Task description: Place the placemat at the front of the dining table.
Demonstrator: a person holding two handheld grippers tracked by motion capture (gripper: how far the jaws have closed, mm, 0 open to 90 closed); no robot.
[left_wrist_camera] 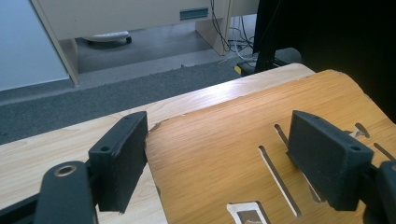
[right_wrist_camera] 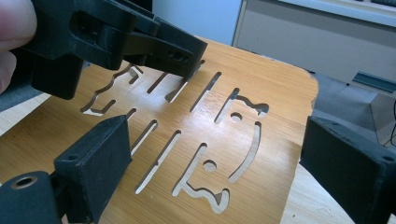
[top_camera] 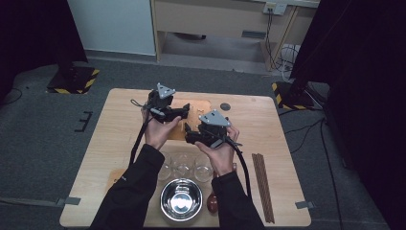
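While both hands hover mid-bench (top_camera: 119, 139), work centres on the slotted bamboo board (right_wrist_camera: 261, 93) lying flat at the far middle, prob. so its cut-outs face up. Left gripper (left_wrist_camera: 219, 154) w/ jaws spread, straddling the board's corner, empty. Right gripper (right_wrist_camera: 205, 177) also released, over the slots. Near edge: steel bowl (top_camera: 181, 200), glass cups (top_camera: 183, 164), sticks (top_camera: 263, 187).

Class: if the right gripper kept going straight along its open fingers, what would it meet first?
Most likely the left gripper, which crosses just ahead above the cut-out wooden board; depth is hard to judge, so the right gripper might pass beneath it.
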